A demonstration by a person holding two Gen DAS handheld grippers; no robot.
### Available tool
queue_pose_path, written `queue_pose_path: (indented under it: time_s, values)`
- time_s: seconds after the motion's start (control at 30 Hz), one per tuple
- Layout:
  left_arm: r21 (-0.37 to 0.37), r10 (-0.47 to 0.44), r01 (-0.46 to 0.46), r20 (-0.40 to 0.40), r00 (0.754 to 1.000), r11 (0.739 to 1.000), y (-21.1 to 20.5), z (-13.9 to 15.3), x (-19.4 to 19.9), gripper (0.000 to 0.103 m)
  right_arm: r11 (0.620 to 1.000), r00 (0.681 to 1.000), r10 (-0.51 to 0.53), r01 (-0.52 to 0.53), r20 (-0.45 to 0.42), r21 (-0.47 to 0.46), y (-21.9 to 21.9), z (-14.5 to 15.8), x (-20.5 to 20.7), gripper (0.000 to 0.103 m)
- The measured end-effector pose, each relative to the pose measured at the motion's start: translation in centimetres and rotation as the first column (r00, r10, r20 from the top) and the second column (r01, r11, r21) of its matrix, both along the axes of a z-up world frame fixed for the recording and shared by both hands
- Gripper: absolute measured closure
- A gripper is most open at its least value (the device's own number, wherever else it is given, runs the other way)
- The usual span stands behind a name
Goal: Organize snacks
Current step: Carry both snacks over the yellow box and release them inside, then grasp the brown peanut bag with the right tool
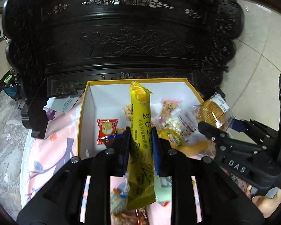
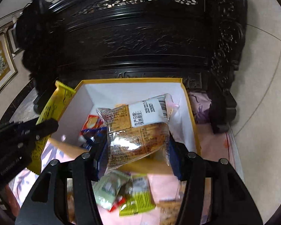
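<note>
While both grippers hang above the box, each carries a snack. Left gripper: jaws pinched tight on a long yellow snack bar, which runs up the centre of the left wrist frame, its top end over the box's white interior. Right gripper: jaws partly apart, clamped on the sides of a clear cracker pack with a white barcode label, centre of the right wrist frame, above the box.

Box has a yellow rim and white walls and sits on a pink floral cloth in front of dark carved furniture. Inside the box, lower middle of the left frame: a red wrapped snack at left, several small mixed packets at right.

Loose packets lie on the cloth at the bottom of the right frame, blurred. Part of a hand shows at the lower right of the left frame.
</note>
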State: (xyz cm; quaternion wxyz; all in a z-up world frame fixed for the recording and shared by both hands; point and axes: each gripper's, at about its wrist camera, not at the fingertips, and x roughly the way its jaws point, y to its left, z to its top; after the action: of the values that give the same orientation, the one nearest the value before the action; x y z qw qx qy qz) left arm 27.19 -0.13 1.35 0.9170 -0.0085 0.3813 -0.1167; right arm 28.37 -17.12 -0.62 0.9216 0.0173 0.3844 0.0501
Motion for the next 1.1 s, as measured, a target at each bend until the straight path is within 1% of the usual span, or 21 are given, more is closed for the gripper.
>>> queue_pose_path:
  time_s: [0.07,0.1,0.13,0.17,0.2,0.23,0.27,0.3,0.37,0.43,0.47,0.53,0.6,0.67,0.73,0.8,0.9,1.1]
  values:
    - [-0.007,0.008,-0.008,-0.005,1.0,1.0,0.2,-0.4,1.3,0.082,1.0,1.0,-0.003,0.003,-0.007,0.012,-0.1,-0.4,1.3,0.046]
    - [-0.015,0.008,-0.008,-0.007,1.0,1.0,0.4,-0.5,1.9,0.082,1.0,1.0,-0.011,0.012,-0.009,0.027,-0.3,-0.5,2.0,0.045]
    - [-0.019,0.014,-0.014,-0.007,1.0,1.0,0.5,-0.5,2.5,0.076,0.999,1.0,-0.022,0.022,-0.01,0.037,-0.5,-0.6,2.4,0.042]
    - [-0.022,0.024,-0.024,-0.008,1.0,0.999,0.6,-0.6,3.1,0.061,0.999,0.999,-0.033,0.033,-0.014,0.041,-0.7,-0.6,2.9,0.035]
    - [-0.024,0.045,-0.046,-0.02,0.999,0.999,0.9,-0.8,3.7,0.013,0.998,0.999,-0.043,0.044,-0.018,0.036,-0.8,-0.5,3.2,0.027]
    - [-0.036,0.068,-0.069,-0.015,0.998,0.997,1.3,-0.8,3.8,0.002,0.999,0.999,-0.046,0.047,-0.017,0.022,-1.0,-0.3,3.2,0.027]
    - [-0.058,0.086,-0.086,0.011,0.996,0.995,2.0,-0.7,3.4,0.002,0.999,0.999,-0.041,0.042,-0.01,0.01,-1.2,-0.1,2.8,0.027]
    - [-0.058,0.088,-0.087,0.015,0.996,0.995,2.3,-0.8,3.1,0.002,0.999,0.999,-0.04,0.04,-0.007,0.002,-1.4,0.0,2.6,0.027]
    - [-0.04,0.082,-0.081,0.006,0.997,0.996,2.6,-1.0,2.3,0.002,0.999,0.999,-0.035,0.034,-0.009,-0.013,-2.0,0.4,1.0,0.027]
    - [-0.03,0.072,-0.071,0.005,0.997,0.997,3.1,-1.5,0.1,0.002,1.0,0.999,-0.031,0.031,-0.022,-0.003,-2.9,0.5,-1.3,0.027]
    - [-0.027,0.061,-0.061,0.004,0.998,0.998,3.1,-1.7,-0.9,0.002,1.0,0.999,-0.03,0.03,-0.03,-0.002,-3.3,0.4,-2.5,0.024]
    - [-0.027,0.034,-0.034,-0.003,0.999,0.999,3.3,-2.7,-4.2,0.002,0.999,0.998,-0.044,0.043,-0.042,-0.024,-3.8,-0.8,-5.7,0.007]
    - [-0.034,0.008,-0.009,-0.019,1.0,0.999,3.4,-4.1,-7.2,0.002,0.997,0.996,-0.066,0.064,-0.056,-0.039,-4.3,-2.5,-8.3,0.005]
    - [-0.048,-0.018,0.016,-0.038,0.999,0.999,3.2,-5.5,-9.9,0.002,0.996,0.993,-0.079,0.075,-0.092,-0.047,-5.0,-5.3,-10.6,0.005]
    - [-0.041,-0.016,0.014,-0.05,0.999,0.999,3.2,-7.2,-12.7,0.002,0.993,0.991,-0.092,0.083,-0.099,-0.087,-4.7,-7.9,-12.3,0.005]
    - [-0.025,-0.001,0.0,-0.055,0.998,1.0,3.7,-8.4,-14.6,0.002,0.989,0.987,-0.086,0.068,-0.134,-0.134,-4.2,-10.5,-12.9,0.005]
    - [-0.022,0.039,-0.041,-0.087,0.995,0.999,5.4,-9.8,-16.3,0.002,0.986,0.98,-0.085,0.057,-0.178,-0.157,-3.8,-13.0,-12.4,0.005]
    - [-0.017,0.139,-0.143,-0.131,0.982,0.99,9.6,-10.8,-17.3,0.002,0.972,0.973,-0.12,0.075,-0.198,-0.221,-3.5,-15.7,-10.9,0.005]
